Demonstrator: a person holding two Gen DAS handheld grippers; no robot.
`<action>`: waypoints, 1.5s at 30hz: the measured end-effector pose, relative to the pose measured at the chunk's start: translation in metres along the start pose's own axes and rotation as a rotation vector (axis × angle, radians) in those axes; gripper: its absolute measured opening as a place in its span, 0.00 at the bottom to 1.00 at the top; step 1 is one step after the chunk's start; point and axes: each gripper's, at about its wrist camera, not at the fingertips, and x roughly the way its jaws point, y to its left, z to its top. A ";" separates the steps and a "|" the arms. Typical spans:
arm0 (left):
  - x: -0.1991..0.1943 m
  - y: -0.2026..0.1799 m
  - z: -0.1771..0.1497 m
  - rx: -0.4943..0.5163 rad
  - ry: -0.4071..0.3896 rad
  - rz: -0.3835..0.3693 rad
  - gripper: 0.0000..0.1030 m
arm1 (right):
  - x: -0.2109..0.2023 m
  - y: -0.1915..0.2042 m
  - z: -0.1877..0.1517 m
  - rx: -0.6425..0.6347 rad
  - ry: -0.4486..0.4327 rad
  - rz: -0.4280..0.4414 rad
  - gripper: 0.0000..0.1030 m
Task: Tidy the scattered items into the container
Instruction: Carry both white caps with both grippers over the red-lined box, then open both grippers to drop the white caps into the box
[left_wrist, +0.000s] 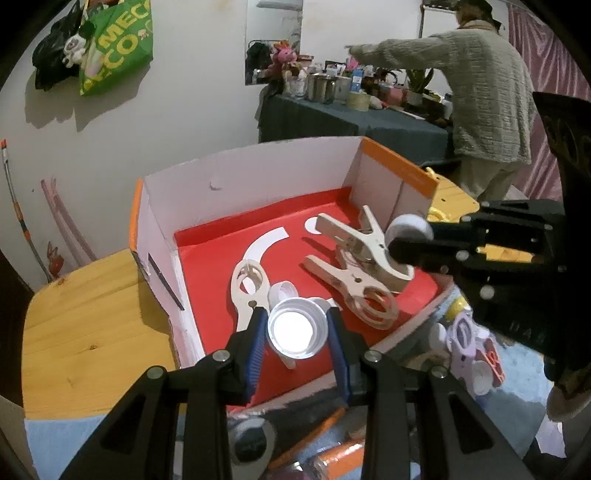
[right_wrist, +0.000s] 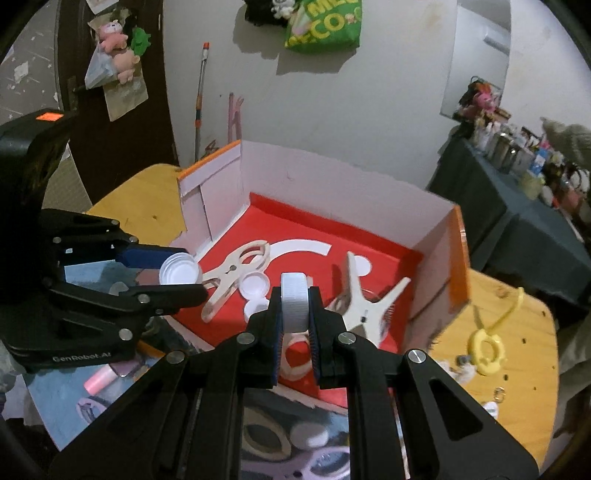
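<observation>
An open cardboard box (left_wrist: 255, 184) (right_wrist: 332, 184) with a red floor and orange rim stands on the wooden table. Inside lie three cream clothes pegs (left_wrist: 358, 273) (left_wrist: 247, 288) (right_wrist: 365, 306) and white caps (right_wrist: 255, 284). My left gripper (left_wrist: 297, 326) (right_wrist: 184, 273) is shut on a white bottle cap (left_wrist: 293, 330), open side facing the camera, held over the box's near edge. My right gripper (right_wrist: 294, 306) (left_wrist: 410, 240) is shut on a white ribbed cap (right_wrist: 294, 301) held on edge above the box floor.
Outside the box lie a yellow ring peg (right_wrist: 485, 347), lilac pegs (left_wrist: 469, 339), a pink tube (right_wrist: 99, 380), orange items (left_wrist: 332, 454) and a white cap (right_wrist: 308, 435). A person (left_wrist: 480, 92) stands at a cluttered dark table (left_wrist: 351, 122) behind. A green bag (left_wrist: 118, 44) hangs on the wall.
</observation>
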 end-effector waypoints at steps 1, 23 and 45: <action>0.003 0.001 0.000 -0.006 0.004 -0.001 0.34 | 0.004 0.000 0.000 0.000 0.007 0.005 0.11; 0.043 0.014 -0.003 -0.059 0.038 0.051 0.34 | 0.057 -0.004 -0.009 0.046 0.118 0.051 0.11; 0.048 0.016 -0.003 -0.062 0.046 0.082 0.34 | 0.068 -0.009 -0.010 0.061 0.145 0.037 0.11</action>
